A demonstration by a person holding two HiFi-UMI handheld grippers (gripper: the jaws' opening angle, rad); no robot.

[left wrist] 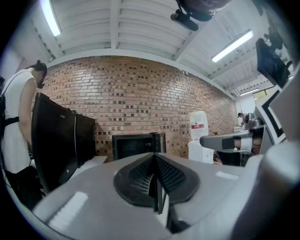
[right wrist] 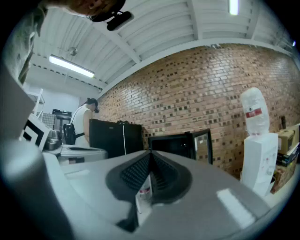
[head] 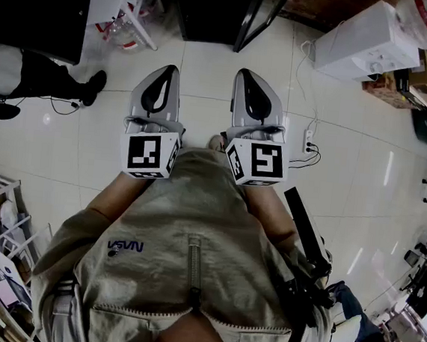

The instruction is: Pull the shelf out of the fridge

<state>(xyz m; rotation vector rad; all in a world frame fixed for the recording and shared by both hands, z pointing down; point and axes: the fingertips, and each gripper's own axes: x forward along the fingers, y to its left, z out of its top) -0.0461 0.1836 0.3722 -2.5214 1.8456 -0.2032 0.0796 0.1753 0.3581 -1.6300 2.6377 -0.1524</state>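
Small black fridge (right wrist: 174,142) low against the brick wall (right wrist: 197,89), door (right wrist: 202,140) swung open, inside dark. Shelf not to be made out in any view. Seen from the head view at the top edge, ahead of both grippers and well apart from them across bare white floor tiles (head: 208,68).

Left gripper (head: 171,70) and right gripper (head: 244,72) held side by side in front of the chest, near each other but not touching, both pointed toward the fridge. Left jaws clenched, ribbed pads pressed flat together, nothing between them. Right jaws likewise clenched and empty.

Beige zipped jacket (head: 192,239) filling the lower half of the head view. Taller black cabinet (left wrist: 61,145) left of the fridge, a person in a white top (left wrist: 14,126) beside it. White water dispenser (right wrist: 257,145) with an upturned bottle right of the fridge. Power strip (head: 309,142) with cables on the floor to the right.
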